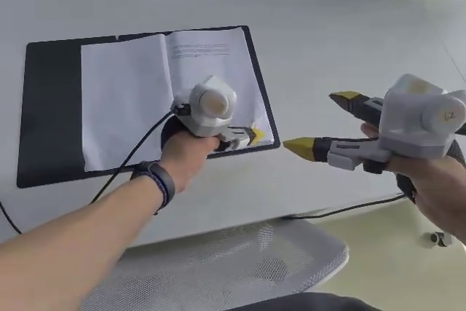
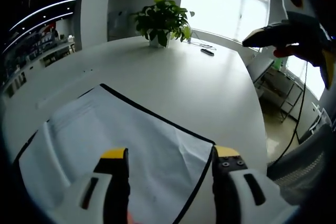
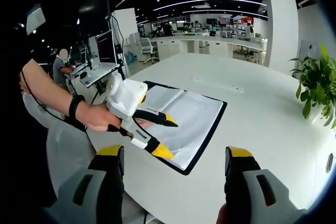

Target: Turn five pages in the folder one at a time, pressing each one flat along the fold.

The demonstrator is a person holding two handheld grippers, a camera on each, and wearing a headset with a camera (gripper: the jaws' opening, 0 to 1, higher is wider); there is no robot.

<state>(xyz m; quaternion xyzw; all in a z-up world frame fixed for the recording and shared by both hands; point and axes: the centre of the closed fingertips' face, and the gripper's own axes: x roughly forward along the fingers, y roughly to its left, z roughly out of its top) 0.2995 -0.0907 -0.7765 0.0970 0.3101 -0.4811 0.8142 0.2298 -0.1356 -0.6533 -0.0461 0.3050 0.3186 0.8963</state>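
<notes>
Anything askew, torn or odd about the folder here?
Nothing stands out. The folder lies open on the table, its pages flat and untorn. The left gripper is open at its near right corner; the right gripper is open, off to the side.

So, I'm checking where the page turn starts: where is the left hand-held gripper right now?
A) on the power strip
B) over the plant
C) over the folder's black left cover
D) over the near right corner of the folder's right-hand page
D: the left hand-held gripper is open at the near right corner of the right-hand page of the folder.
</notes>
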